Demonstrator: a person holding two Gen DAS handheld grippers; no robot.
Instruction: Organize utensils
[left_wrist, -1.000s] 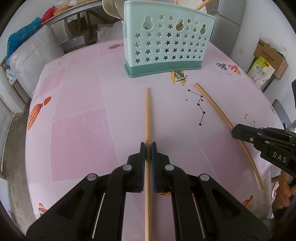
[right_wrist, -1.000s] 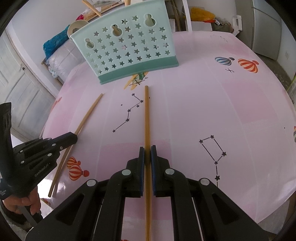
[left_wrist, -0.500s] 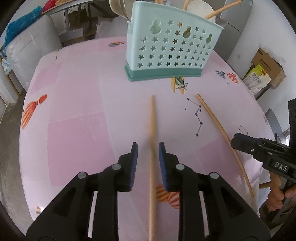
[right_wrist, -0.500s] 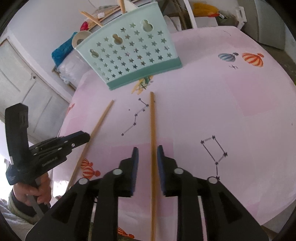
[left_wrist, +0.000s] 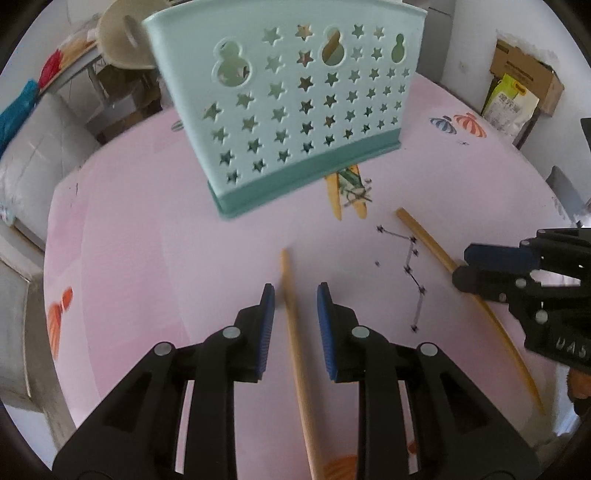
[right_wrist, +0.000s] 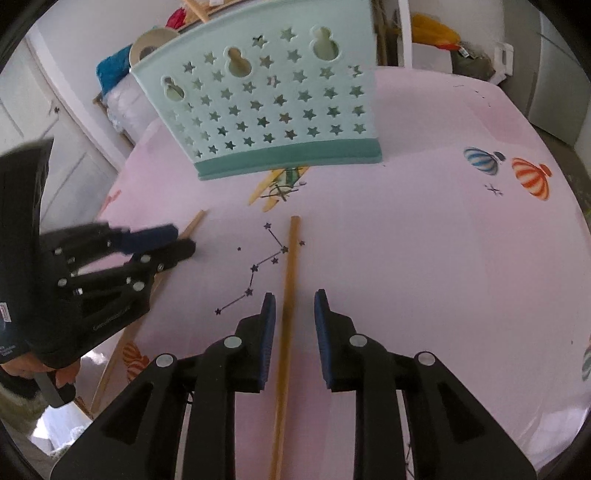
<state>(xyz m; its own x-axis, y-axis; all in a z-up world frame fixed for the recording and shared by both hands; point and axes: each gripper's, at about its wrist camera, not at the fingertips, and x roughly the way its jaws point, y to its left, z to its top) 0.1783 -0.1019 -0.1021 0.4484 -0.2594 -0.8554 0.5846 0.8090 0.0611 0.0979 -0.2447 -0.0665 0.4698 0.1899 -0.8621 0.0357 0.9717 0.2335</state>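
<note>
Left wrist view: the left claw (left_wrist: 294, 295) stands spread, its blue pads clear of the long thin wooden chopstick (left_wrist: 295, 332) that lies flat between them on the pink printed worktop (left_wrist: 147, 258). The jaws have just been opening, so this looks like a release. The mint-green star-punched plastic utensil holder (left_wrist: 295, 110) stands beyond.

Right wrist view: the right claw (right_wrist: 294, 299) is likewise spread, with jaws just opened around a second wooden chopstick (right_wrist: 288, 295) lying untouched between the pads. Both sticks rest on the worktop outside the holder (right_wrist: 266, 110). The next move probably calls for regripping each and lifting it up to the holder.
</note>
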